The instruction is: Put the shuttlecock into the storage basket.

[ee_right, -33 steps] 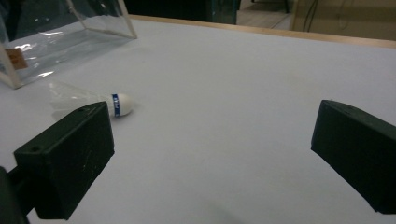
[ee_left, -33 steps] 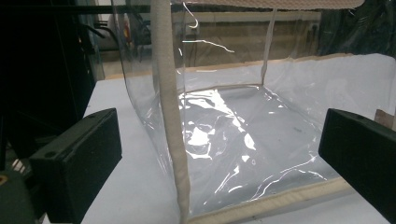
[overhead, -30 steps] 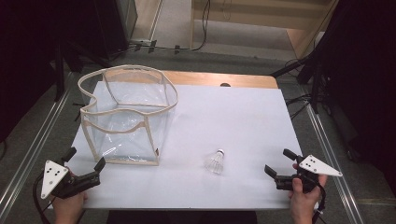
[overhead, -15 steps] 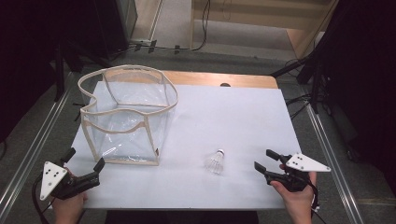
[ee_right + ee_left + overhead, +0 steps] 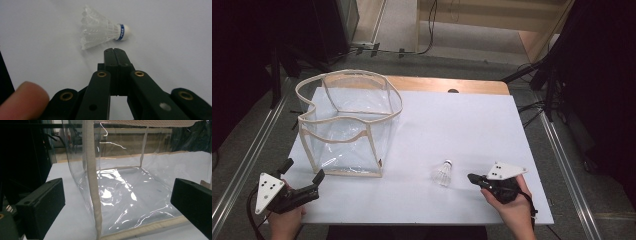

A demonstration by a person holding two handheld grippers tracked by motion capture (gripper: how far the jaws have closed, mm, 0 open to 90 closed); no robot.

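Right gripper (image 5: pixel 115 51) just snapped closed on nothing, just short of the shuttlecock (image 5: pixel 101 27); reopen it, grab the cork. Left gripper (image 5: pixel 302 179) open by the bag (image 5: pixel 347 125).

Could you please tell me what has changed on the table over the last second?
The right tool moved leftward toward the shuttlecock, and its jaws have just been closing; they now meet with nothing between them, short of the shuttlecock. The left tool, the clear bag and the shuttlecock stayed where they were.
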